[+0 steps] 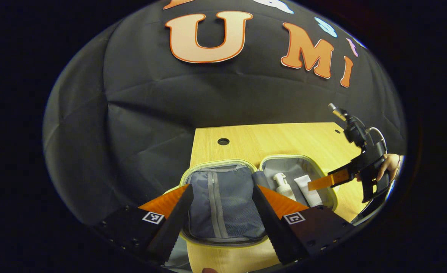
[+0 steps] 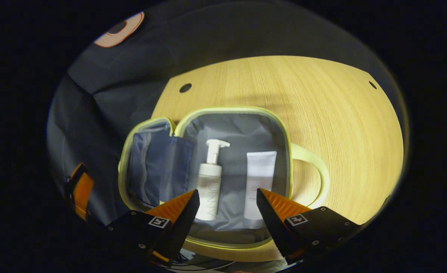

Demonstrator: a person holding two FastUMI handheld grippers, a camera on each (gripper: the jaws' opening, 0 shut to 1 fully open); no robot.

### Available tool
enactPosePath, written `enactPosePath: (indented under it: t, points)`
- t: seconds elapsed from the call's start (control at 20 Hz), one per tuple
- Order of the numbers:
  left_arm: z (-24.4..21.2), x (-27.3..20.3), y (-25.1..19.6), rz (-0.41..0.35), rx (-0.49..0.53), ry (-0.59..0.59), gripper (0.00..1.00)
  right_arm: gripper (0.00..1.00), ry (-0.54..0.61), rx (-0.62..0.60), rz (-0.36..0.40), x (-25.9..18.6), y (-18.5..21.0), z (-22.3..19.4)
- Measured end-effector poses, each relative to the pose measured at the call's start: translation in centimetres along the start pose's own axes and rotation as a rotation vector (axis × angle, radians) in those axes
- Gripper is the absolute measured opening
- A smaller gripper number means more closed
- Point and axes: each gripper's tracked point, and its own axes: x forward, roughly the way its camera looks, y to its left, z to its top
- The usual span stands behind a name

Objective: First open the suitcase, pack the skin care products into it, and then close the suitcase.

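The small pale-green suitcase point(image 2: 193, 121) lies open on the wooden table point(image 2: 322, 113), grey lining up. In its right half lie a white pump bottle point(image 2: 211, 182) and a white tube point(image 2: 258, 178), side by side. The lid half with a grey zip pocket point(image 1: 223, 201) lies flat to the left. My left gripper point(image 1: 221, 197) stands open above the lid half, empty. My right gripper point(image 2: 228, 201) hangs open over the bottle and tube, holding nothing. The right gripper point(image 1: 324, 182), in a hand, is also seen over the right half in the left gripper view.
The suitcase's green handle point(image 2: 320, 170) sticks out on the right side onto the table. Round cable holes point(image 2: 185, 88) sit near the table's far edge. Black cloth walls close in behind and to the left. Bare wood stretches to the right of the case.
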Motion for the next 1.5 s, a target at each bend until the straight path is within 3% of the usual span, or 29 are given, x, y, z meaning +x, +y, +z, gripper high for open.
enactPosePath:
  t: [0.15,0.3,0.75,1.1,1.35,1.4,1.5]
  points:
    - [-1.0,-0.2,4.5,0.024,-0.030,0.010,0.98,0.95,-0.070,0.032,0.072,-1.8,1.4,1.5]
    - [-1.1,0.0,10.3,0.024,-0.125,0.002,0.98,0.95,-0.116,0.044,0.118,-3.3,2.2,2.3]
    - [-5.5,4.6,20.1,-0.007,-0.343,0.019,0.99,0.96,-0.168,0.034,0.079,-4.8,1.5,2.1]
    - [-12.1,11.4,22.5,-0.075,-0.604,0.095,0.99,0.96,-0.158,0.048,0.039,-5.1,0.3,1.2]
    - [-14.9,14.5,20.6,-0.146,-0.732,0.156,1.00,0.96,-0.148,0.081,0.027,-5.1,-0.6,0.6]
    - [-14.9,14.8,20.2,-0.161,-0.759,0.160,0.94,0.96,-0.149,0.085,0.024,-5.3,-0.8,0.5]
    - [-14.8,15.1,19.1,-0.203,-0.810,0.154,0.56,0.96,-0.156,0.085,0.022,-5.8,-1.2,0.6]
